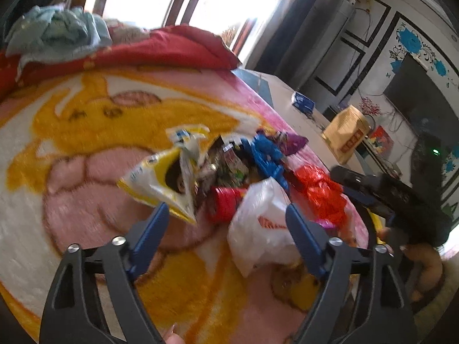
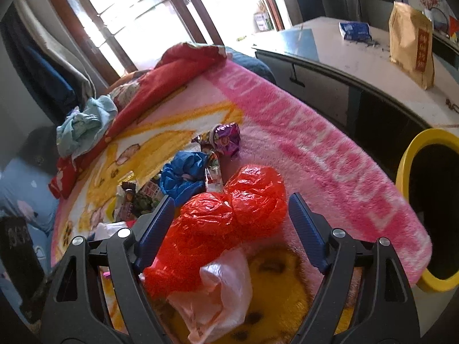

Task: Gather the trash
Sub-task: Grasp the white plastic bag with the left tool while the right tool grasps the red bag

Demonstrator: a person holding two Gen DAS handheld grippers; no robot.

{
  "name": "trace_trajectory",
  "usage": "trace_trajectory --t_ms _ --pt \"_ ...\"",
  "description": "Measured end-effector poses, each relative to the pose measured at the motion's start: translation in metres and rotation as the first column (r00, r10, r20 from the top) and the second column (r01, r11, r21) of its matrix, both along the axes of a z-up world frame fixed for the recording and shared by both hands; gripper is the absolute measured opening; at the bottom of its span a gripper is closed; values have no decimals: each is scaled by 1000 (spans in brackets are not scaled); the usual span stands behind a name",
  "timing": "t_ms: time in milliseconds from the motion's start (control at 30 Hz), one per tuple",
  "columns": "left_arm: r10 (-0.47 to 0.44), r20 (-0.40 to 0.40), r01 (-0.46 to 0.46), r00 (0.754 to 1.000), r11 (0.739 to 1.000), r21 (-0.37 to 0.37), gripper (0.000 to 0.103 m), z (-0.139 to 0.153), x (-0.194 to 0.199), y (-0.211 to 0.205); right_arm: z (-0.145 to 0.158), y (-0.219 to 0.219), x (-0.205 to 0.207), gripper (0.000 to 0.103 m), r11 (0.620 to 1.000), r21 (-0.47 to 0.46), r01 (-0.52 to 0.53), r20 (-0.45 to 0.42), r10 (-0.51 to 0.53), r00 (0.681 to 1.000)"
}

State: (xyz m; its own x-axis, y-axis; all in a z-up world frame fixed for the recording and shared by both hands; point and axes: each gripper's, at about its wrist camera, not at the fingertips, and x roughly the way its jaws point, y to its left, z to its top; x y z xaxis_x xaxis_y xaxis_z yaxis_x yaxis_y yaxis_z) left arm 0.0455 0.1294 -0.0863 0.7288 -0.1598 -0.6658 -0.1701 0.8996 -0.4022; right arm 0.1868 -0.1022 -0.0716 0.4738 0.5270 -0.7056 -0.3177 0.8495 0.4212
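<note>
Judging by its crinkles, we think the red bag (image 2: 226, 218), lower centre on the blanket (image 2: 315, 149), is light, soft and slippery; we would pinch its bulge. Both fingers (image 2: 232, 223) stand apart, empty.

Red plastic bag (image 2: 229, 215), white bag (image 1: 258, 223), blue wrapper (image 2: 183, 177), pink-yellow cartoon blanket (image 2: 315, 154)

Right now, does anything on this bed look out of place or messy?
Yes. A heap of litter sits on the pink blanket: a crumpled red plastic bag, a white plastic bag, a blue bag, a torn yellow-white wrapper and a purple wrapper. Trash does not belong on bedding. Both grippers are open above it.
</note>
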Motion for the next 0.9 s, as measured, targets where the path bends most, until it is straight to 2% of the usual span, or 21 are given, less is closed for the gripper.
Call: trace_trajectory --t_ms 233,333,367,467,700,900 --pt "-54 -26 52 998 996 -78 54 -10 6 -8 -13 4 9 73 999 32 6 -70 -4 998" --pt "-62 -26 60 998 996 -69 37 -8 8 -16 -16 4 10 73 999 42 2 -84 1 996" --pt "-64 -23 63 998 996 -56 35 -7 8 -18 -17 3 10 73 999 46 3 -88 1 996" --pt "-75 0 75 997 997 -21 30 -1 9 -25 -19 1 11 68 998 61 5 -95 1 995" --pt "-89 57 85 994 994 68 24 18 14 -37 -19 -5 8 43 994 106 -11 -97 21 995" --pt "-82 90 71 993 991 117 22 28 21 -39 -7 -13 4 34 992 126 1 -46 5 999"
